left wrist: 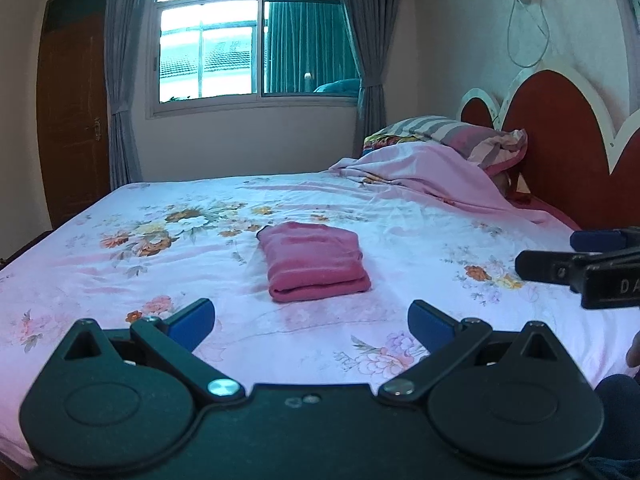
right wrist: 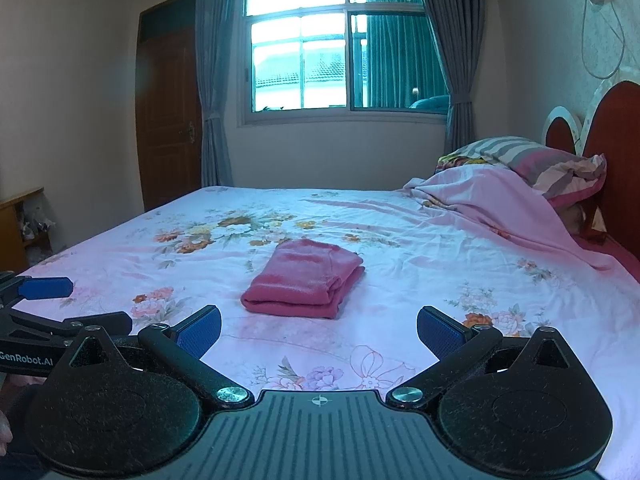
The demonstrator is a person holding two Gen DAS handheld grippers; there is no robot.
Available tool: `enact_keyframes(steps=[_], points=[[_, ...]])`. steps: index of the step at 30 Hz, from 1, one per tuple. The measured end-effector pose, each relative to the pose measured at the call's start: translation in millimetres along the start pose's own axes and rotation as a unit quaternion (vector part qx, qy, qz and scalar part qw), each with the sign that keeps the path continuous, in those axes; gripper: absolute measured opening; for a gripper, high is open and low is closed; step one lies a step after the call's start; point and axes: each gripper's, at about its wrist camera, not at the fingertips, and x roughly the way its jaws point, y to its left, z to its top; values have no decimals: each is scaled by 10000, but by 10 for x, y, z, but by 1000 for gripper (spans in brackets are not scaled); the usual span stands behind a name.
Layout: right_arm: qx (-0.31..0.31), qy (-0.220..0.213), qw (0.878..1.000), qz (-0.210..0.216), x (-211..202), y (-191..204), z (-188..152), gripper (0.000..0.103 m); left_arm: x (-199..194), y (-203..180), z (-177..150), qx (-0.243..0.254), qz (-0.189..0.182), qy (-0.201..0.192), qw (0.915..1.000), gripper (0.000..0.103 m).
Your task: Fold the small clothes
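A pink garment [left wrist: 316, 266] lies folded into a thick rectangle in the middle of the floral bed sheet [left wrist: 120, 272], and shows in the right wrist view too as the pink garment [right wrist: 306, 284]. My left gripper [left wrist: 311, 326] hovers open just short of its near edge, blue pads wide apart and holding nothing. My right gripper [right wrist: 319, 334] is open as well, a little back from the garment, with nothing between its pads. The right gripper [left wrist: 560, 256] pokes in at the right edge of the left wrist view; the left gripper [right wrist: 60, 304] shows at the left edge of the right wrist view.
A crumpled pink blanket [right wrist: 500, 208] and striped pillows [right wrist: 532, 160] are heaped at the right by the red headboard [right wrist: 616, 152]. Beyond the bed are a curtained window [right wrist: 344, 48] and a brown door [right wrist: 168, 120]. A wooden cabinet [right wrist: 16, 224] stands at the left.
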Motion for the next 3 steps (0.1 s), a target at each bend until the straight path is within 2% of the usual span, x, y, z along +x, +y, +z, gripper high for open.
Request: enact_keyframes(steps=[3], points=[[8,6,10000,34,0,-9,-9,103,-17,-20,7,-1,43,-34,10000,102]])
